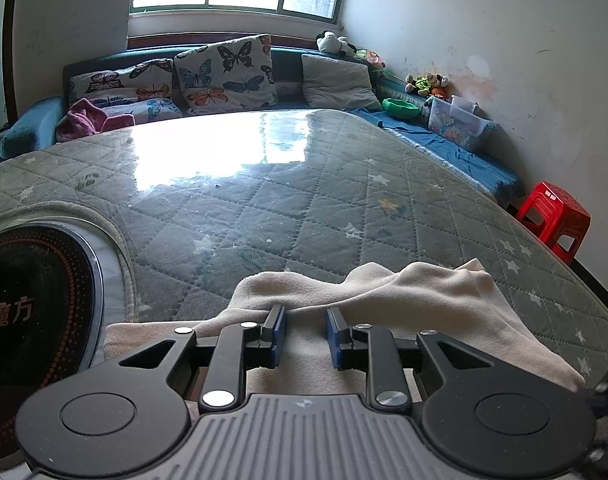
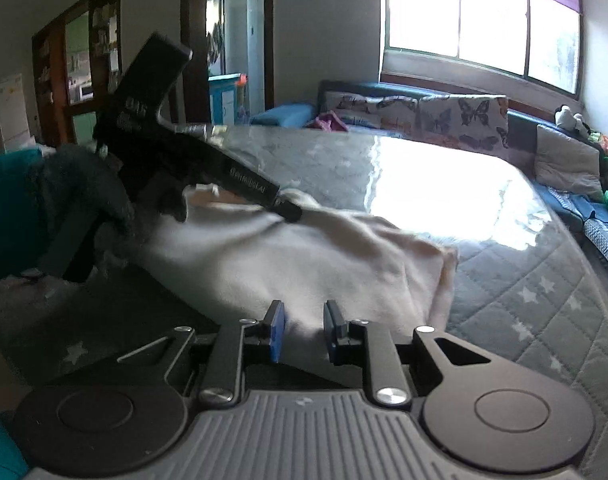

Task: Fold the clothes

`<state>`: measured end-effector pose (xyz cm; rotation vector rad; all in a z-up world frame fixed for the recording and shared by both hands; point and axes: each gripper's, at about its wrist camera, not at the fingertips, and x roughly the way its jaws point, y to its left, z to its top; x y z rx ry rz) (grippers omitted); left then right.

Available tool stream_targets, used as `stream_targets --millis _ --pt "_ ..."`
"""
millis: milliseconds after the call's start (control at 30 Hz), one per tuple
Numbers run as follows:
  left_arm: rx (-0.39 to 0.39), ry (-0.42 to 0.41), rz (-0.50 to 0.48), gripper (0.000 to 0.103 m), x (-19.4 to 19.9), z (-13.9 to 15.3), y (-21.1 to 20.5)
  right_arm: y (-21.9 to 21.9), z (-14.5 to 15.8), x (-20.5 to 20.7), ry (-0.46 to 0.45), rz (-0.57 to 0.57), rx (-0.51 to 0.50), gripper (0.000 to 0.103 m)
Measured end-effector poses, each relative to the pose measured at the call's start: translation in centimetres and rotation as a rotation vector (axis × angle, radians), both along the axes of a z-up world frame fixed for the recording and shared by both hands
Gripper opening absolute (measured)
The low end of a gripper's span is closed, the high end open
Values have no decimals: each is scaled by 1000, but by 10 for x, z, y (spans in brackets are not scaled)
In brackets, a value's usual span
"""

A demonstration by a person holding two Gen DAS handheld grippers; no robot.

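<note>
A cream cloth [image 1: 384, 304] lies rumpled and partly folded on the quilted grey table cover [image 1: 263, 200]. My left gripper [image 1: 306, 316] is open, its blue-padded fingers over the near part of the cloth, nothing between them. In the right wrist view the same cloth [image 2: 304, 264] lies ahead. My right gripper [image 2: 304, 314] is open at the cloth's near edge. The left gripper also shows in the right wrist view [image 2: 287, 210] as a black tool, held by a dark-gloved hand, with its tip resting on the far left of the cloth.
A black round induction cooktop [image 1: 27, 300] sits in the table at left. A sofa with butterfly cushions [image 1: 223, 72] runs along the far wall. A blue bench holds a clear box [image 1: 460, 120] and a green bowl [image 1: 400, 107]. A red stool [image 1: 556, 216] stands at right.
</note>
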<state>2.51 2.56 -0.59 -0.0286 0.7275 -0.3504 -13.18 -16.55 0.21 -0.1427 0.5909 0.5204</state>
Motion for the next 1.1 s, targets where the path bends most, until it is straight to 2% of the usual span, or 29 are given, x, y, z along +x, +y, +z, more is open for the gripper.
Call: stream_targets --millis 200,300,533,767,900,1100 --pt "1 -1 -1 25 0 0 0 -19 -3 8 59 -51 19 20" --pt "2 -1 0 25 0 0 -1 -20 5 12 32 -51 11 20" --pt "5 -1 2 25 0 0 -2 -13 11 61 23 -79 -13 20" --pt "3 -3 0 25 -1 0 -1 -15 -4 109 108 -144 -24 20" --pt "2 -3 0 25 0 -1 -1 -19 1 109 107 -156 5 20" --pt "1 -4 0 26 -1 -1 -1 -2 11 120 88 -114 19 20"
